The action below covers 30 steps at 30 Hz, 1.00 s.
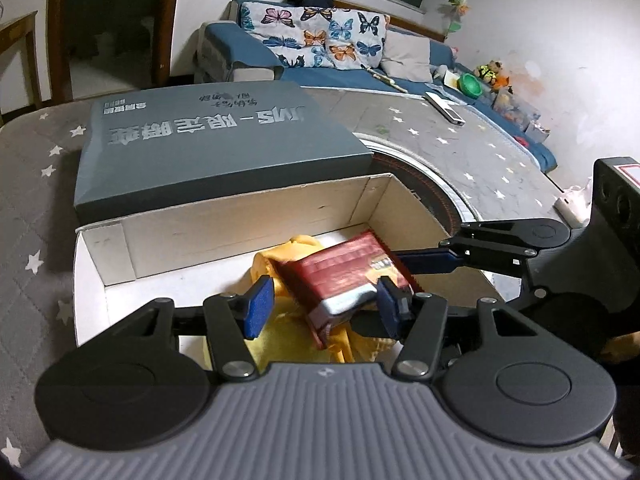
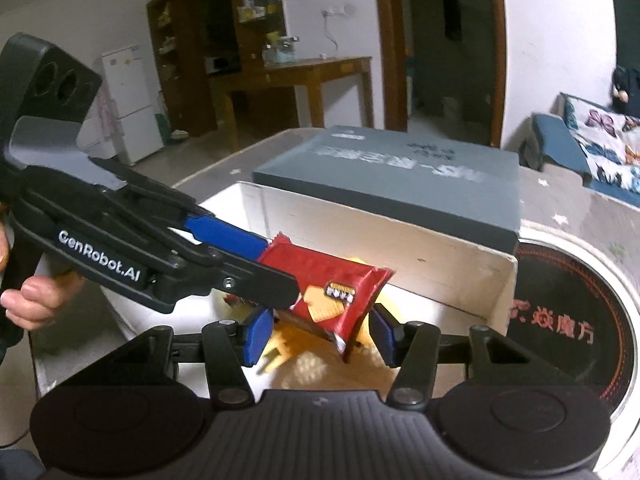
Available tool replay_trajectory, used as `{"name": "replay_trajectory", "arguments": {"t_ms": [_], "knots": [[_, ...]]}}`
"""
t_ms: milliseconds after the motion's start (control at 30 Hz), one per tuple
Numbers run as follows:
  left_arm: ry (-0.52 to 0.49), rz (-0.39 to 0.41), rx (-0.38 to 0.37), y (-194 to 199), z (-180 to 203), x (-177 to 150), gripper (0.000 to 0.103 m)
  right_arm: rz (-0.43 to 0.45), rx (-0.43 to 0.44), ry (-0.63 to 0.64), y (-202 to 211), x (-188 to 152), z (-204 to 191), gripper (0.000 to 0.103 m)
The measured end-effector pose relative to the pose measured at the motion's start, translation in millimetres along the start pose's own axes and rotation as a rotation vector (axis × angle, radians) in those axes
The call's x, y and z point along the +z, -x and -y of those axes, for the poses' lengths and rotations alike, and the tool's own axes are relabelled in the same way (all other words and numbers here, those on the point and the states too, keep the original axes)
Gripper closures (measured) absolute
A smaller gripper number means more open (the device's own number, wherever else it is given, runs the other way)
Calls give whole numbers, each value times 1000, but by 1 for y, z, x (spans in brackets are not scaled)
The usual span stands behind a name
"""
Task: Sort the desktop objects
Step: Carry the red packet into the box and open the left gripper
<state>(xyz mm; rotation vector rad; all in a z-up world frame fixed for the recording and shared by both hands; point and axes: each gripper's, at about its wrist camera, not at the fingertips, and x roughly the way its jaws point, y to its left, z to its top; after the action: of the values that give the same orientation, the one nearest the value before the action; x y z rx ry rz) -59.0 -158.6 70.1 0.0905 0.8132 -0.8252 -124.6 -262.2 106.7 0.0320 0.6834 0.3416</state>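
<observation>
Snack packet (image 2: pixel 332 292) hangs over open box (image 1: pixel 248 216), pinched at corner by left gripper (image 2: pixel 260 248). Right gripper (image 2: pixel 318 336) spread wide just below, holding nothing. Yellow cloth (image 1: pixel 280 256) inside box. Best: lower packet onto cloth before letting go, avoid box wall.

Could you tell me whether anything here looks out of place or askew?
Yes: the red foil biscuit packet hangs tilted, one corner down, above the crumpled yellow cloth in the open white cardboard box, rather than lying flat inside.
</observation>
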Motion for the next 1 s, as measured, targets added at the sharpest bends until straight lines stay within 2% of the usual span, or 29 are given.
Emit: {"name": "replay_trajectory", "arguments": {"t_ms": [100,200,300,367,400,667,733,900,1000], "knots": [[-6,0,21,0,2,-1,46,-9,-10,-20,-4,-4,5,48],[-11,16,46,4,4,-2,39,-17,-23,-20,-4,-8,5,47],[-27,30,75,8,8,-4,39,-15,-30,-29,-2,-11,4,42],[-33,35,97,10,9,-5,33,-11,-38,-33,0,-12,4,38],[-36,39,106,11,10,-5,27,-9,-42,-35,1,-13,4,36],[-36,65,154,21,14,-10,26,4,-66,-52,10,-17,2,24],[-33,79,180,25,15,-12,12,12,-70,-55,12,-18,1,20],[-25,115,216,37,16,-17,11,26,-76,-73,18,-20,0,14],[-13,136,242,43,16,-20,4,32,-79,-86,21,-22,-1,9]]}}
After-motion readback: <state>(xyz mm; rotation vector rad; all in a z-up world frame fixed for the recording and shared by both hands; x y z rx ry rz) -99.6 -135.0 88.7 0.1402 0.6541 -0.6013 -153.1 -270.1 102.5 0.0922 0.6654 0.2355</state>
